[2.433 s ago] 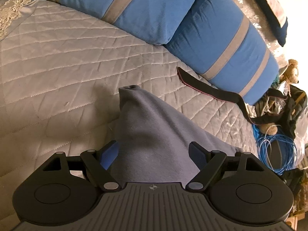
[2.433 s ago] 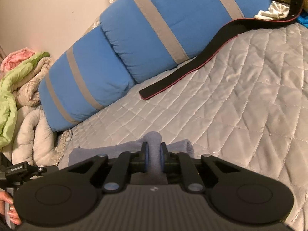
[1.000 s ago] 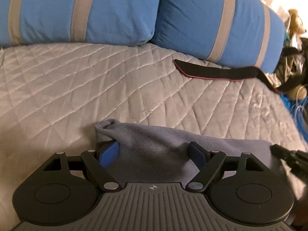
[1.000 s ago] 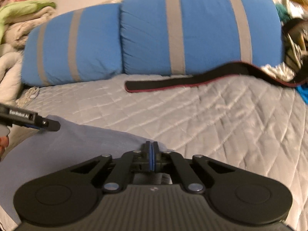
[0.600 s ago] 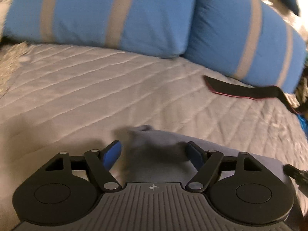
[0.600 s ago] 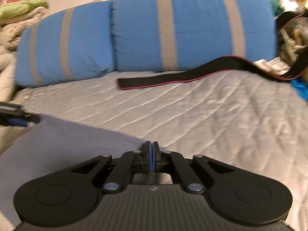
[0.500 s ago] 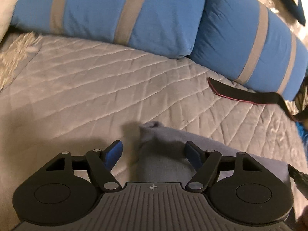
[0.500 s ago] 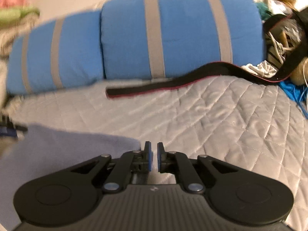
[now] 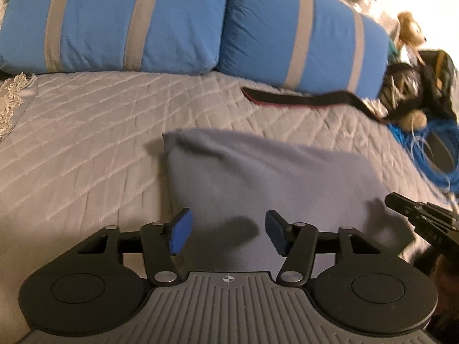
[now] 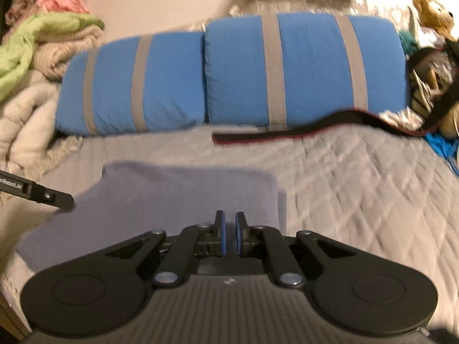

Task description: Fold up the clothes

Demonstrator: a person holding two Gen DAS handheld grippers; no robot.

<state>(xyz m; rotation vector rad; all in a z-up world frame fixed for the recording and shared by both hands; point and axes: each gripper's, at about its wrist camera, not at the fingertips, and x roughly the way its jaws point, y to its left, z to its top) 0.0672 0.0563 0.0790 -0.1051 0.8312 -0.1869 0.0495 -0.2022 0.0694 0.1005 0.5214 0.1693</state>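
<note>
A grey-blue garment (image 9: 272,177) lies folded flat on the quilted grey bedspread (image 9: 86,132). My left gripper (image 9: 226,223) hovers over its near part. Its jaws are closing, a good way apart, and nothing is between the blue pads (image 9: 179,233). In the right wrist view the same garment (image 10: 178,197) lies ahead and to the left. My right gripper (image 10: 229,229) hangs above its near right edge, its jaws parting to a narrow slit with nothing in it. Each view shows the other gripper's black tip at its edge.
Two blue pillows with grey stripes (image 9: 114,23) line the far side. A black strap with a red edge (image 9: 295,99) lies in front of them. A coil of blue cable (image 9: 436,154) and a teddy bear (image 10: 433,8) are at the right, piled blankets (image 10: 28,57) at the left.
The right gripper has let go of the garment's edge and its pads have parted slightly. Both grippers have drawn back, so more of the garment shows. The left jaws have narrowed.
</note>
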